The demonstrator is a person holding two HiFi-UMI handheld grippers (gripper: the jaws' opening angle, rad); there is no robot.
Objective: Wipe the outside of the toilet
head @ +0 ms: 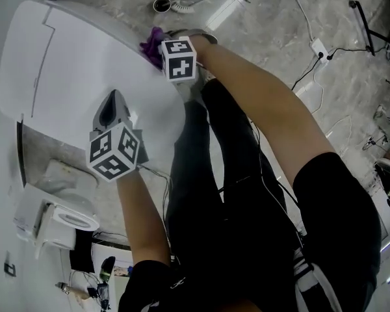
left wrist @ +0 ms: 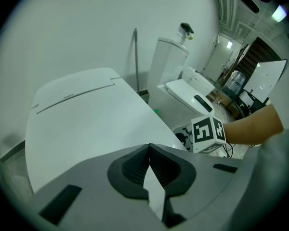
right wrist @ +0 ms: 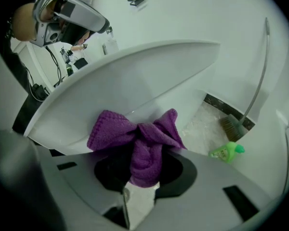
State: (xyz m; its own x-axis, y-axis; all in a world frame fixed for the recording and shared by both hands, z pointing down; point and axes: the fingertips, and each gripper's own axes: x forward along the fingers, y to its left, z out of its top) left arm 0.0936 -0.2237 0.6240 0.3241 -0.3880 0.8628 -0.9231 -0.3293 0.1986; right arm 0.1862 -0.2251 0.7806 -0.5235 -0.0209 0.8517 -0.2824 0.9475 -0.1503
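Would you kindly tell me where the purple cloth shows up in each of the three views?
Head view: purple cloth upper centre, at the white toilet lid's edge.
Left gripper view: not in it.
Right gripper view: lower centre, pinched by the right gripper.
Shared landmark: the toilet lid, visible in all three.

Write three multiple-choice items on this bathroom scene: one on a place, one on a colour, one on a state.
1. Where is the green bottle? A on a shelf; B on the floor; C in a basket.
2. What colour is the cloth? A purple; B yellow; C white.
3. How is the right hand-held gripper? A open and empty; B shut on the cloth; C out of view.
Answers: 1 B, it lies on the floor beside the toilet. 2 A, the right gripper view shows it purple. 3 B, the cloth is bunched and clamped between its jaws.
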